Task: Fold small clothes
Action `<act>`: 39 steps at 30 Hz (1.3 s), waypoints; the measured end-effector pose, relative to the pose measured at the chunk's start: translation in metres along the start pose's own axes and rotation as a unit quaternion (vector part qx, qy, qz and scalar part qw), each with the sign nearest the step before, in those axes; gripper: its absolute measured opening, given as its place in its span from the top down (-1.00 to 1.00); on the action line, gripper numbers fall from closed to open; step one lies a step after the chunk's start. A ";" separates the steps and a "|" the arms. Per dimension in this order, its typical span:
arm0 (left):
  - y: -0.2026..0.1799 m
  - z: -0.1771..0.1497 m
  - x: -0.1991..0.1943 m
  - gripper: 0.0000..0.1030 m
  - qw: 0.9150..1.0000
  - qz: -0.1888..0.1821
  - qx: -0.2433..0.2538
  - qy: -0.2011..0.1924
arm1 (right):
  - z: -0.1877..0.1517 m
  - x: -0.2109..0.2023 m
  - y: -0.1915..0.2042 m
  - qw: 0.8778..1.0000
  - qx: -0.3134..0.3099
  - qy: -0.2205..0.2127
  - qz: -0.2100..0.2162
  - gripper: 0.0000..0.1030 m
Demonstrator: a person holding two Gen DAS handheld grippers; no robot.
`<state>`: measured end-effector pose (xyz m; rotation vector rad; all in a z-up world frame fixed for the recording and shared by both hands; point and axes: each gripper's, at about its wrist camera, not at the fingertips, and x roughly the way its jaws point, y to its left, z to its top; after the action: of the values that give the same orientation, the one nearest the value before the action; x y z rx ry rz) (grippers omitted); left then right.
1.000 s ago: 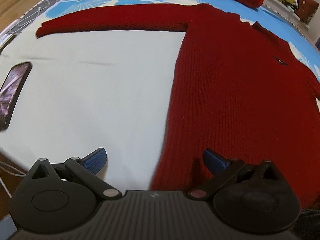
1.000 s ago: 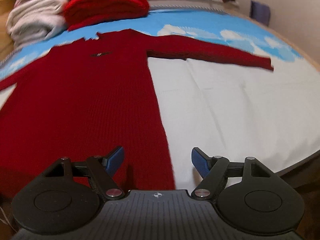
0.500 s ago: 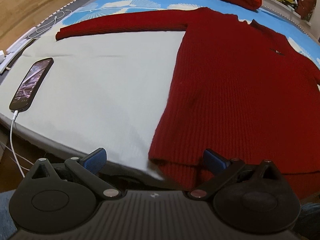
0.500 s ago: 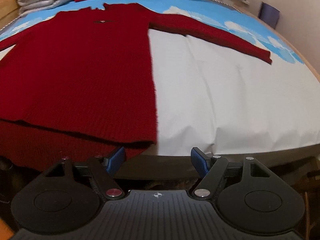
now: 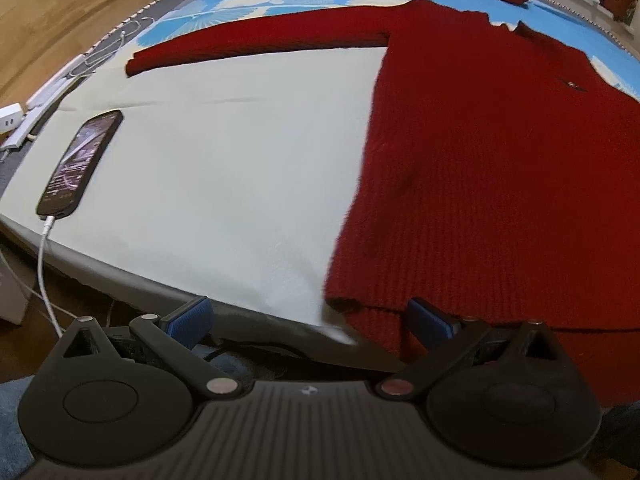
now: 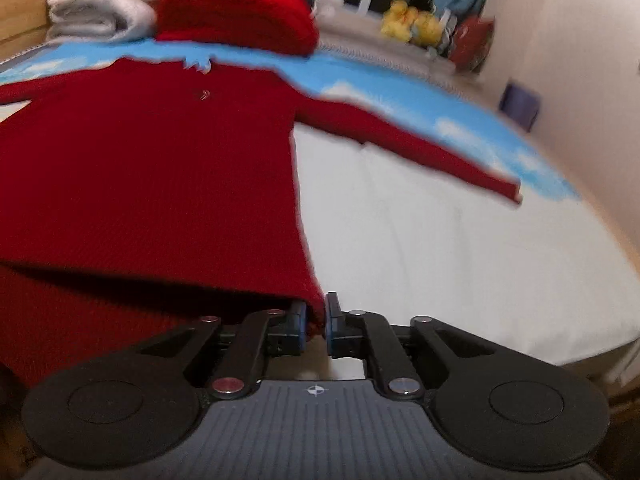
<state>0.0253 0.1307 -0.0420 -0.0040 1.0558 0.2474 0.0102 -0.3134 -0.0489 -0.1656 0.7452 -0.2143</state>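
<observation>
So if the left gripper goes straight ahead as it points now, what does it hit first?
Probably the sweater: its bottom corner lies just ahead between the open left gripper fingers, at the bed edge. Depth is uncertain.

— Talk me through your left gripper [image 5: 308, 318].

— It's in my left hand with both blue pads [image 5: 188, 318] spread wide apart and nothing between them. It's held low, pointing forward and slightly down, the right finger over the hem of the red sweater [image 5: 500, 168].

— And the right gripper [image 6: 316, 322]?

— Pinched nearly together. My right-hand fingertips [image 6: 299, 324] have the sweater's bottom corner clamped between them, a sliver of red showing in the gap. The linkage arms are folded in toward the centre, and the view is blurred.
</observation>
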 end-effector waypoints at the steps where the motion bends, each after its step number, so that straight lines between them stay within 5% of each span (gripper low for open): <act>1: 0.001 0.000 0.001 -0.99 1.000 0.009 0.000 0.002 | 0.002 0.002 -0.011 0.999 0.041 0.019 0.003 0.84; 4: 0.004 -0.002 0.007 -1.00 0.999 0.028 0.009 0.013 | 0.000 0.014 -0.033 0.989 0.123 0.070 0.032 0.84; 9: 0.007 -0.005 0.001 -0.99 1.000 0.020 0.021 -0.005 | 0.001 0.013 -0.019 0.995 0.074 0.059 0.016 0.76; 11: 0.003 -0.008 -0.006 -0.99 0.999 0.007 0.039 -0.024 | 0.003 0.013 -0.020 0.997 0.064 0.049 0.007 0.21; 13: -0.002 -0.012 -0.012 -0.99 0.997 -0.007 0.060 -0.037 | 0.004 0.009 -0.016 0.997 0.064 0.034 0.002 -0.07; 19: -0.015 -0.022 -0.001 -0.99 0.992 0.009 0.118 -0.033 | 0.010 0.007 -0.024 0.997 0.075 0.020 0.002 -0.08; 26: 0.002 -0.011 0.016 -1.00 0.997 0.024 0.064 -0.032 | 0.014 0.003 -0.019 0.997 0.074 -0.008 -0.007 -0.08; 34: -0.002 -0.015 -0.012 -0.98 0.989 0.029 0.075 -0.125 | 0.016 -0.009 -0.014 0.996 0.064 -0.059 -0.005 -0.15; 37: -0.011 -0.016 -0.013 -0.79 0.987 0.020 0.097 -0.129 | 0.016 -0.010 -0.003 0.997 0.028 -0.068 -0.002 -0.18; 39: -0.015 -0.017 -0.009 -0.30 0.986 0.013 0.115 -0.122 | 0.015 -0.011 0.005 0.997 -0.002 -0.074 0.001 -0.07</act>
<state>0.0092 0.1123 -0.0447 0.2420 0.8350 0.1439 0.0131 -0.3047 -0.0317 -0.1836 0.5989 -0.1967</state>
